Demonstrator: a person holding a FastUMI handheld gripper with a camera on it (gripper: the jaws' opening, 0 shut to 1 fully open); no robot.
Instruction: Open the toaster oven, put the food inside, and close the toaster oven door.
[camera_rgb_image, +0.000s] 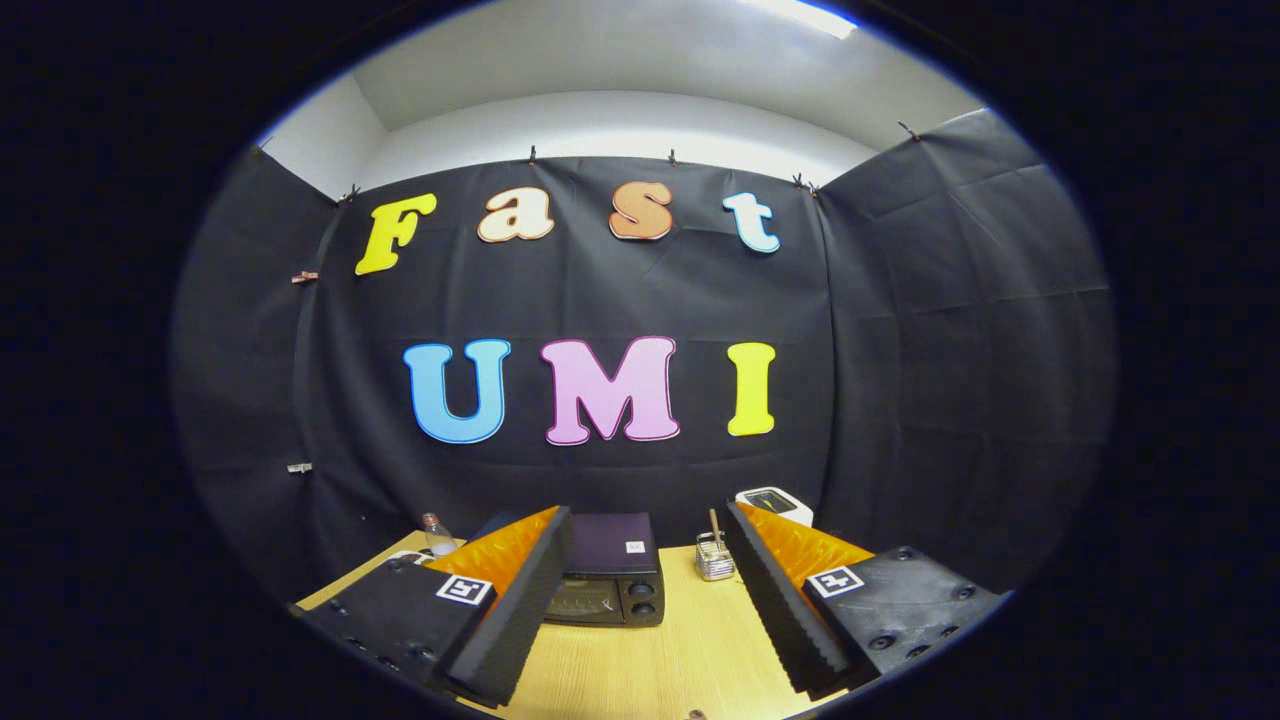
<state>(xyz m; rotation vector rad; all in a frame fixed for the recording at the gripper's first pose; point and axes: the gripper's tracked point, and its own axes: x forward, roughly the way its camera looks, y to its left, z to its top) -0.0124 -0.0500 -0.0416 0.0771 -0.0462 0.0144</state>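
Toaster oven (606, 580): door closed, centre of the tabletop (690, 650). Gripper (645, 600): fingers spread wide, nothing held. Door's top edge is best approached squarely.

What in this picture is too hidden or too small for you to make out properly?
- Toaster oven, gripper view: its left part sits behind the left finger; what lies behind the dark door glass is unreadable.
- Small bottle: too small to tell its contents.
- Wire basket: what stands in it is too small to identify.
- White device: partly behind the right finger.
- Gripper: open, empty.
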